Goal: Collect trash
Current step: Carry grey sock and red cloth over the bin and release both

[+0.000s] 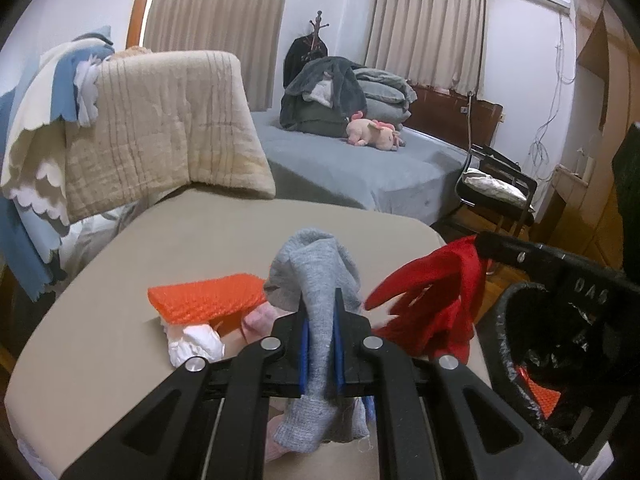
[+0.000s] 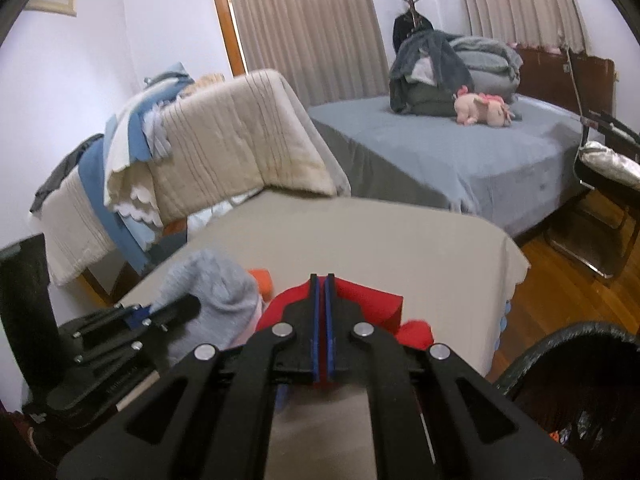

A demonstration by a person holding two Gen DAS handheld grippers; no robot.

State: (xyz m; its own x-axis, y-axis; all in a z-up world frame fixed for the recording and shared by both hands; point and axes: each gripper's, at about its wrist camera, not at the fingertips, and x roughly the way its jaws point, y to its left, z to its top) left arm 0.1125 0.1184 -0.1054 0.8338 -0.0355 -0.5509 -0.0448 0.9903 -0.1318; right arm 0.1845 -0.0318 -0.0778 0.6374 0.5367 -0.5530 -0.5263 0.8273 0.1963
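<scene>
Left wrist view: left gripper (image 1: 319,312) clamps the grey sock (image 1: 316,272) above the beige table (image 1: 100,320); right gripper (image 2: 320,292) pinches the red cloth (image 2: 376,304) beside it. Carry each clear over the bin (image 1: 520,364), right of the table, before releasing.

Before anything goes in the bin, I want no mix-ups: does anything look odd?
Yes. The left gripper is shut on a grey sock, and the right gripper on a red cloth. Both look like clothing, not trash, beside the black bin.
</scene>
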